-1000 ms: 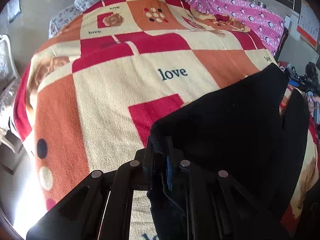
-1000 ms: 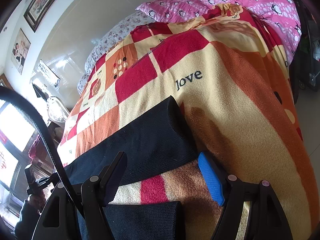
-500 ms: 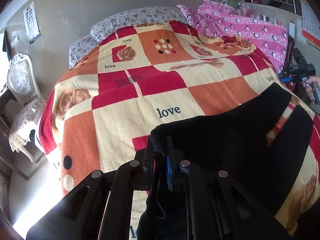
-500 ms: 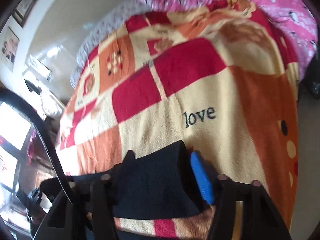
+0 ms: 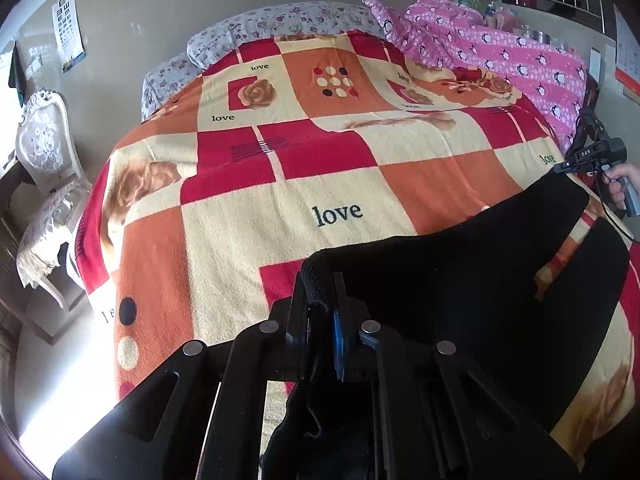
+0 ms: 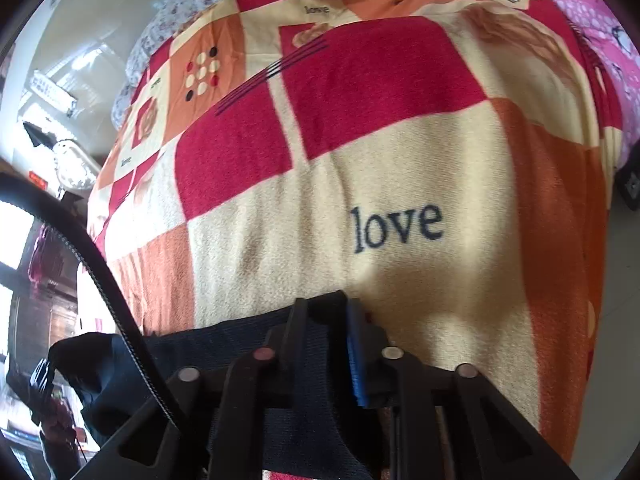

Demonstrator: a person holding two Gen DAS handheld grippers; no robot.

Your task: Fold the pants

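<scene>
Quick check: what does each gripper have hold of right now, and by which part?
Both hold the black pants. The left gripper pinches a bunched edge; the right gripper clamps a flat end of the fabric. Waistband or hem cannot be told.

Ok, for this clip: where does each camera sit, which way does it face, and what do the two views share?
Left wrist: sits on the left hand-held gripper, looking along its fingers up the bed toward the pillows; its jaws are shut on the black pants; the person's right hand shows at the right edge.
Right wrist: sits on the right hand-held gripper, facing up the bed, jaws shut on the pants' edge.
Shared: the pants and the checked "love" blanket.
</scene>
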